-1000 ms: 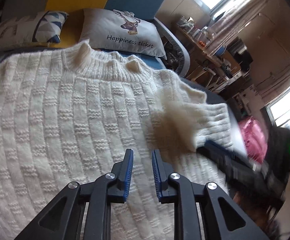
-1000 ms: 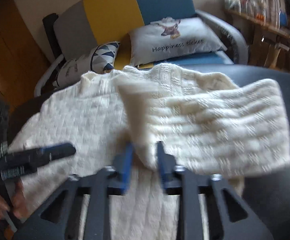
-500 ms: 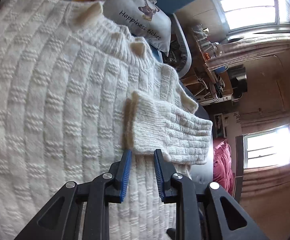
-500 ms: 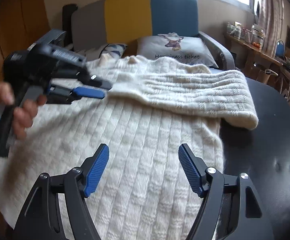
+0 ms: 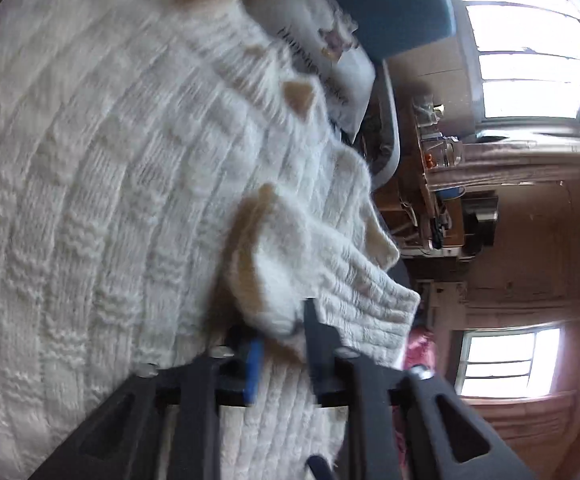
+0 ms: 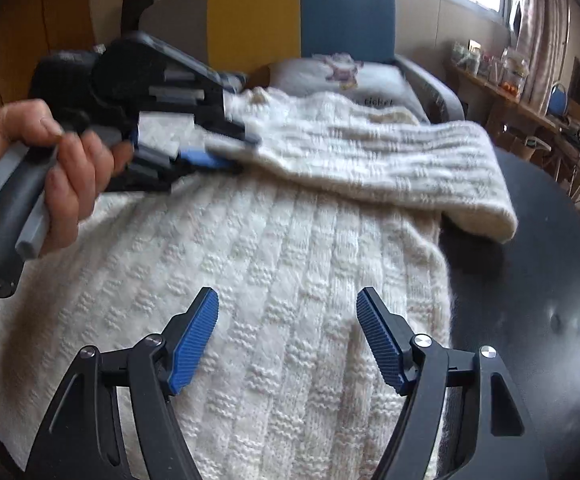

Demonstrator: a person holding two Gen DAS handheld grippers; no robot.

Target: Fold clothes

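Sweater [image 6: 290, 280], cream and chunky-knit, lies spread flat on the dark round worktop [image 6: 537, 280], neckline towards the sofa [image 6: 301, 12]. One sleeve [image 6: 389, 160] is laid across the chest, cuff end near the middle, its fold hanging just over the body's edge on my right. My left tool [image 5: 280, 344] pinches that cuff between its fingers; from my right camera I see the same tool [image 6: 194, 136], with the hand [image 6: 50, 168] squeezing its grip. My right tool [image 6: 288, 336] hovers low over the sweater's lower body, spread wide, holding nothing. Judging progress: one sleeve is in, and the body lies unfolded, so I reckon most of the folding remains. The other sleeve is hidden behind my left tool, so I can't place it. Left view is motion-blurred; the hem is cut off below.
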